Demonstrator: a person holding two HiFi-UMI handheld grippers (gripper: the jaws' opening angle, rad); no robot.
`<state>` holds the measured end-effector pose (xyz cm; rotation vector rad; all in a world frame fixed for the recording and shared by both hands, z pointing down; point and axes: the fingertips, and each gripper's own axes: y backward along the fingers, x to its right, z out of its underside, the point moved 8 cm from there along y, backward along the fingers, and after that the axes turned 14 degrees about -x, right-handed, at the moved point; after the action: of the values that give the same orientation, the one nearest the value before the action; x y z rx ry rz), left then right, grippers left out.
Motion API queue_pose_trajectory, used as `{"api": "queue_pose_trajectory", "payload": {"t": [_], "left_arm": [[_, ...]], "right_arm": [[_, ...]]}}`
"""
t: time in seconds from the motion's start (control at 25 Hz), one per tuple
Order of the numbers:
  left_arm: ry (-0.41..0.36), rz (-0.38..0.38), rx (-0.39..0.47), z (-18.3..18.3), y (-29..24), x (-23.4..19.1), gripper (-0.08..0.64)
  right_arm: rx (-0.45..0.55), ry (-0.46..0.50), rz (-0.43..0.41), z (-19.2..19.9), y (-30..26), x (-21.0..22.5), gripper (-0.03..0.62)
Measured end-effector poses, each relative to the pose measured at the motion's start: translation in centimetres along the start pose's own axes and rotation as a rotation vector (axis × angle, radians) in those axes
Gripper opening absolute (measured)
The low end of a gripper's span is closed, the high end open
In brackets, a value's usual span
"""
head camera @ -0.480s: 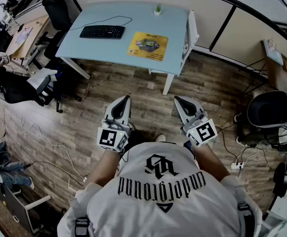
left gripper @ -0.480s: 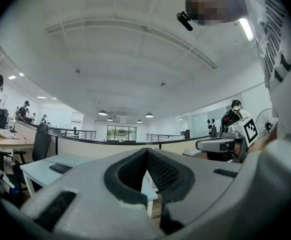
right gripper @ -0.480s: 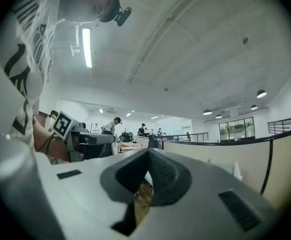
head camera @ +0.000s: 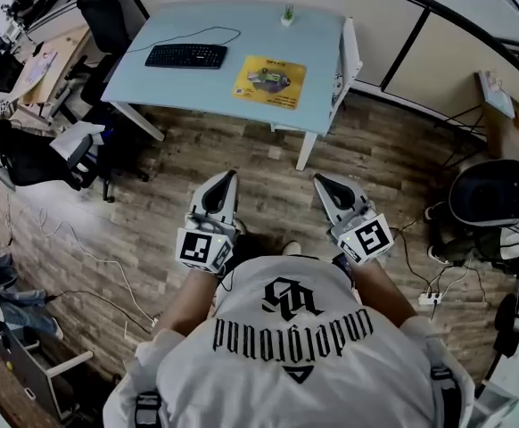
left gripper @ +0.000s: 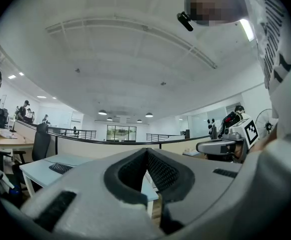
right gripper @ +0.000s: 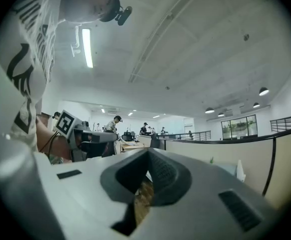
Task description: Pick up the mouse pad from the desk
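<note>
Head view. Compared with half a second earlier, almost nothing had changed: the left gripper (head camera: 227, 178) and right gripper (head camera: 321, 180) hung level over the floor, well short of the desk (head camera: 233, 34), so the approach had probably not begun. One yellow mouse pad (head camera: 269, 82) lay on the desk at the grippers' 12 o'clock, with one keyboard (head camera: 185, 56) at its 9 o'clock. Both grippers' jaws were pressed together, empty.

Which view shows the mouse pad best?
The head view: the yellow mouse pad lies whole and uncovered on the desk, right of the keyboard. The left gripper view shows the desk and keyboard, the right gripper view only a sliver of desk; the pad appears in neither.
</note>
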<state>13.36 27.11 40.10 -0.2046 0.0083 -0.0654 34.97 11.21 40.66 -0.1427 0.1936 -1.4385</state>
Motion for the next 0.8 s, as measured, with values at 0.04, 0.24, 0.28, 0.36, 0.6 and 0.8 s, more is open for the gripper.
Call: {"api": "queue_pose_trajectory", "payload": {"t": [0.04,0.24,0.28,0.36,0.6,0.8], "left_arm": [[-0.002,0.002,-0.001,0.0,-0.1,-0.1,0.008],[0.000,0.000,-0.007,0.0,-0.4,-0.8,0.008],[0.002,0.001,-0.009,0.0,-0.4,-0.9,0.008],[0.000,0.010,-0.018,0.2,-0.7,-1.2,0.008],[-0.007,0.032,-0.030,0.2,-1.8,-2.6,0.008],[-0.002,0.050,-0.029,0.3,-2.5,-4.2,0.008]], "right_arm": [[-0.001,-0.002,-0.001,0.0,-0.1,0.0,0.003],[0.005,-0.018,-0.007,0.1,-0.8,0.2,0.003],[0.015,-0.024,-0.013,0.0,-0.9,0.2,0.005],[0.040,-0.036,-0.021,-0.2,-1.1,0.2,0.005],[0.039,-0.049,0.052,-0.1,-2.3,0.6,0.008],[0.005,-0.060,0.067,-0.4,-4.0,0.9,0.131]]}}
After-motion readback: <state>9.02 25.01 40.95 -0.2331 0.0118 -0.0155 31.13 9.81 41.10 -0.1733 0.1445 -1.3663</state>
